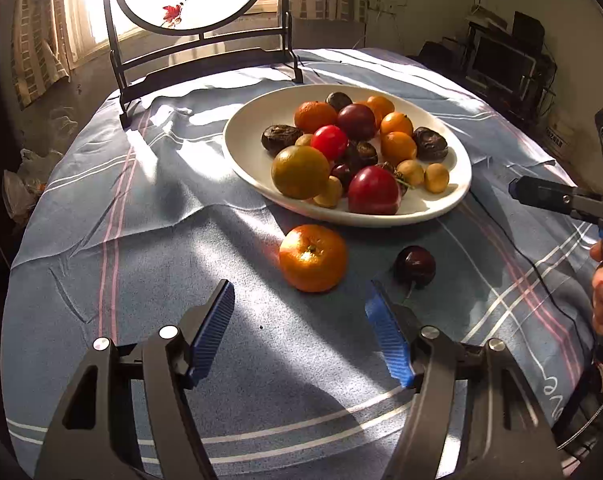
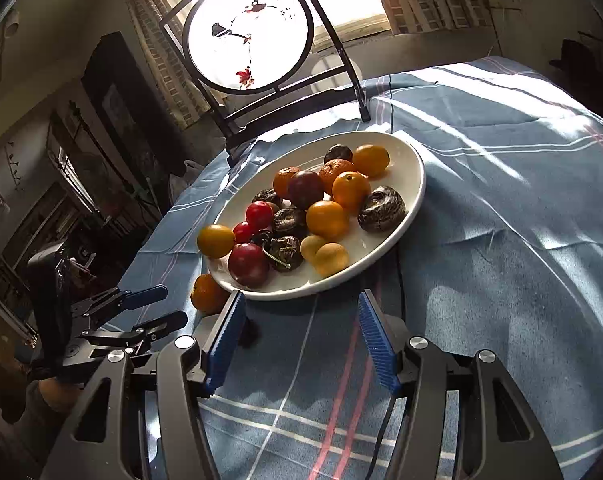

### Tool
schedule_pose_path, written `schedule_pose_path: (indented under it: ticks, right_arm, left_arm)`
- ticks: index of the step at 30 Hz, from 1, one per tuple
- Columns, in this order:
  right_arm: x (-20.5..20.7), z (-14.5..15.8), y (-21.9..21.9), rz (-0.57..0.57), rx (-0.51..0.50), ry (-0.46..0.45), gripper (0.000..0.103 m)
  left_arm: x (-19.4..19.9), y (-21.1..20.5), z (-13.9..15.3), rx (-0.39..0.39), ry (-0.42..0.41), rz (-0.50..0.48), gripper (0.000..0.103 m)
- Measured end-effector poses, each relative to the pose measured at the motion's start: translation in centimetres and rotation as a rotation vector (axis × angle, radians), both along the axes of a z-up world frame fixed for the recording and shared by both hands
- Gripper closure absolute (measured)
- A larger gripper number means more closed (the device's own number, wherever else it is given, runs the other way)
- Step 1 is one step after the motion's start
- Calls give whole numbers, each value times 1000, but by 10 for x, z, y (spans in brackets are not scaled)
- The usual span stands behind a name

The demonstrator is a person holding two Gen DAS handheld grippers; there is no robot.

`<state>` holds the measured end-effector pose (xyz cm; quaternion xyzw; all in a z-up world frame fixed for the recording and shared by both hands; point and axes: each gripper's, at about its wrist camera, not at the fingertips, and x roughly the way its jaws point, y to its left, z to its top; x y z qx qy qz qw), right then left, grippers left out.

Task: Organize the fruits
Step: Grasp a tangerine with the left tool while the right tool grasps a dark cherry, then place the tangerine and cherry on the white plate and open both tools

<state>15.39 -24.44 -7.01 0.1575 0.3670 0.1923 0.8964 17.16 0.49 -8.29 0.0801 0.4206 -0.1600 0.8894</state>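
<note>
Left gripper (image 1: 299, 330) open, empty. Tangerine (image 1: 313, 258) on cloth, ahead of fingertips, slightly right of centre, just outside plate (image 1: 245, 148). Right gripper (image 2: 299, 334) open, empty, farther away.

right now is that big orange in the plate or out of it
Out. The big orange sits on the blue cloth, just outside the white plate rim, beside a dark plum.
</note>
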Motion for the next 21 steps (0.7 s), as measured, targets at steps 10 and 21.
schedule_pose_path:
  ticks: [10, 21]
  right_arm:
    - [-16, -4, 8, 19, -5, 17, 44]
    - [10, -15, 79, 160, -156, 72, 44]
  left_arm:
    - [37, -14, -15, -46, 74, -15, 61]
    - [-32, 7, 20, -79, -47, -20, 61]
